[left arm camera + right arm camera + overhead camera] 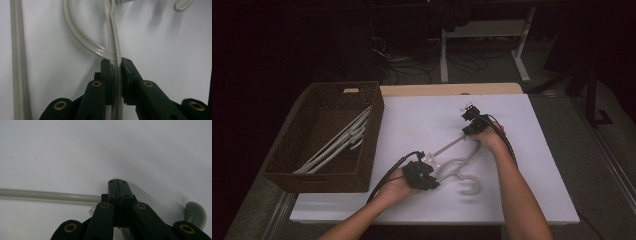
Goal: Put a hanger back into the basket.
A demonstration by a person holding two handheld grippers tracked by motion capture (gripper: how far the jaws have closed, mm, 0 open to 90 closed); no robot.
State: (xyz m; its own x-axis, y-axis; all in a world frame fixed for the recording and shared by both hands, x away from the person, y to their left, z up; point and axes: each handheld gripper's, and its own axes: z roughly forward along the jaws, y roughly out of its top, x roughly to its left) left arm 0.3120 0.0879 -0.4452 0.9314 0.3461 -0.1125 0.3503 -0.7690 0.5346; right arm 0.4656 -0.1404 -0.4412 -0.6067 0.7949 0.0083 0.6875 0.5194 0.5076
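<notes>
A pale plastic hanger (457, 162) lies on the white table, its hook (472, 187) toward the front edge. In the left gripper view the two pads press on one of the hanger's thin arms (116, 50), so my left gripper (117, 62) is shut on it; from above it (435, 172) sits at the hanger's left end. My right gripper (468, 133) is at the far end of the hanger's straight bar (449, 145). Its jaws meet (117, 181), and the bar (50, 196) ends against the left jaw. Whether it pinches the hanger is hidden.
A brown wicker basket (374, 125) stands at the left of the table and holds several pale hangers (337, 142). The table's wooden far edge (452, 89) runs behind the white sheet (532, 165). Beyond it are cables and a white stand on the floor.
</notes>
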